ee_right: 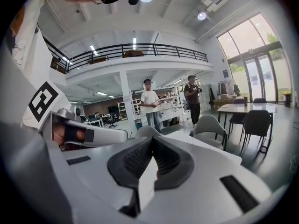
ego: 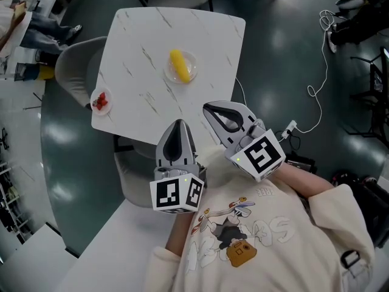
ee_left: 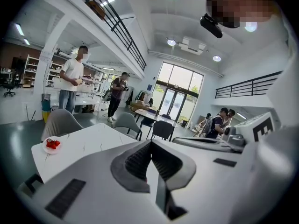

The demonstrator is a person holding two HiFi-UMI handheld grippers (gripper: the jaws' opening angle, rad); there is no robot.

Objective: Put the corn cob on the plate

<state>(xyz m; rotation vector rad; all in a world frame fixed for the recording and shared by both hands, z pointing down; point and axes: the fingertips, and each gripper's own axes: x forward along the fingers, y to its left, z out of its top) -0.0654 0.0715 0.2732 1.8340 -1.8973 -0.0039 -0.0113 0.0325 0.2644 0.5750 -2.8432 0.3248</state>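
Far off to the left of the left claw (ego: 178,126), a little dish (ego: 96,106) of red bits (ego: 101,98) sat right at the edge of the table (ego: 134,72) — I think a bump to the table could tip it off. The left claw was shut tight with nothing in it. Well out in front of it, and a bit to its right, the corn cob (ego: 179,64) lay on the plate (ego: 194,71), so the job looked done. The corn was round, so a hard shake might roll it off, because the plate looked low and flat. The right claw (ego: 214,112) was shut too and held nothing. It hung near the close edge of the table, and a careless swing could knock it. Off to its right a white cord (ego: 313,96) lay on the floor (ego: 285,53) — feet could catch on it.

The dish was small and round, and the bits were bright red. The table was square with soft corners, white and smooth, with thin dark streaks like stone. Both claws were hard pale plastic that came to a point, with dark ribbed pads (ee_left: 138,161) inside. The corn was long and yellow. Its plate was round and looked clear like glass. The cord was thin and wiggly.
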